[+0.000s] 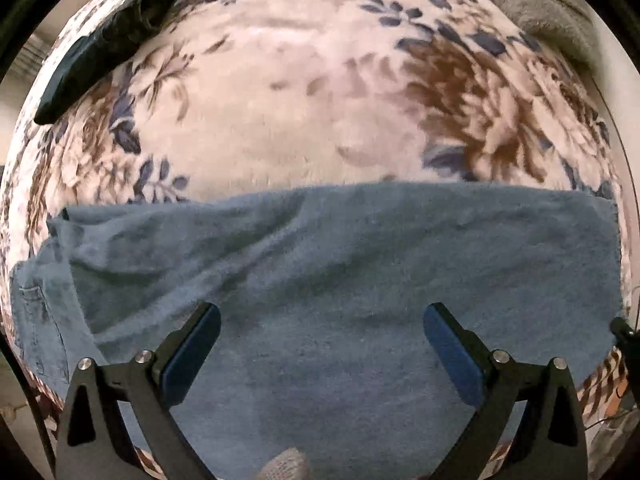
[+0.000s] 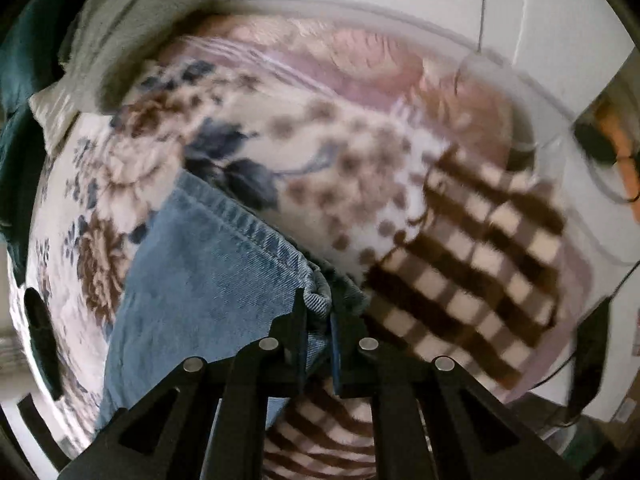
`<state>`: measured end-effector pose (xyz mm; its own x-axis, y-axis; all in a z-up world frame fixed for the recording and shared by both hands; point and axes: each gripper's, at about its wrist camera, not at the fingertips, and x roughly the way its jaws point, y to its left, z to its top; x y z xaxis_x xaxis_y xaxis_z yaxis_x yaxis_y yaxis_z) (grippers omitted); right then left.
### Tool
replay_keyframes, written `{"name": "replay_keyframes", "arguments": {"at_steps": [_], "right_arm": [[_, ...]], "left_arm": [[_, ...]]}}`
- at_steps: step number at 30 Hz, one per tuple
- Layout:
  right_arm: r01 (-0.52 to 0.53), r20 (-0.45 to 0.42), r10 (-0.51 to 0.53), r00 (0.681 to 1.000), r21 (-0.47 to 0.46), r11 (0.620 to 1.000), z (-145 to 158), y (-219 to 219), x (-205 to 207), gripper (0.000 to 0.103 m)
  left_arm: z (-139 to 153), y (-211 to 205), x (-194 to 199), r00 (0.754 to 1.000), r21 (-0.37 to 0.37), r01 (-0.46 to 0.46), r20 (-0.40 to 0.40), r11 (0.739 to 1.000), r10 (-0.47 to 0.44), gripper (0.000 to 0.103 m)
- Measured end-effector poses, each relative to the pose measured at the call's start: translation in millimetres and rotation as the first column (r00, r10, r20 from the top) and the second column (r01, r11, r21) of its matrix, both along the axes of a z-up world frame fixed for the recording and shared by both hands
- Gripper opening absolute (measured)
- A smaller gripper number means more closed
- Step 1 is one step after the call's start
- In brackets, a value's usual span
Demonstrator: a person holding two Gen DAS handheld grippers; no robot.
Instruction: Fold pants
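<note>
My left gripper (image 1: 322, 320) hangs released, its blue pads wide apart above the pants (image 1: 340, 280), which lie as a folded blue band across the near part of the floral blanket (image 1: 280, 120). A dark garment (image 1: 108, 44) lies at the far left. My right gripper (image 2: 318, 312) is clenched on the pants' (image 2: 200, 280) stitched hem corner, beside a brown checked cloth (image 2: 472, 280) on the right.
</note>
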<state>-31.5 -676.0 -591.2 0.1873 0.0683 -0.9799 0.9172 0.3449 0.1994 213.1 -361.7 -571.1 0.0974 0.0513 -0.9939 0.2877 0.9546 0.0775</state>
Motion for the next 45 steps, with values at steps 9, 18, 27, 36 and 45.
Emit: {"name": "replay_keyframes", "arguments": {"at_steps": [9, 18, 27, 36, 45], "right_arm": [[0.033, 0.197, -0.056, 0.979, 0.117, 0.993, -6, -5, -32, 0.068], [0.04, 0.512, -0.122, 0.85, 0.169, 0.985, -31, -15, -31, 0.053], [0.04, 0.563, -0.148, 0.813, 0.2, 0.979, -63, -15, -11, 0.024], [-0.058, 0.529, -0.045, 0.847, 0.175, 0.983, -57, 0, 19, 0.056], [0.086, 0.526, -0.132, 0.84, 0.111, 0.99, -29, 6, 10, 0.015]], "left_arm": [[-19, -8, -34, 0.999, 0.001, 0.018, -0.047, 1.0, -0.018, 0.103], [-49, -27, -64, 0.996, 0.02, 0.032, -0.087, 0.999, -0.03, 0.103], [-71, -24, -56, 0.994, -0.001, -0.004, -0.113, 1.0, 0.003, 0.103], [-72, -21, -46, 0.992, -0.001, -0.004, -0.126, 1.0, 0.003, 0.103], [-24, 5, -26, 0.995, -0.03, -0.048, -0.092, 0.998, 0.045, 0.103]]}}
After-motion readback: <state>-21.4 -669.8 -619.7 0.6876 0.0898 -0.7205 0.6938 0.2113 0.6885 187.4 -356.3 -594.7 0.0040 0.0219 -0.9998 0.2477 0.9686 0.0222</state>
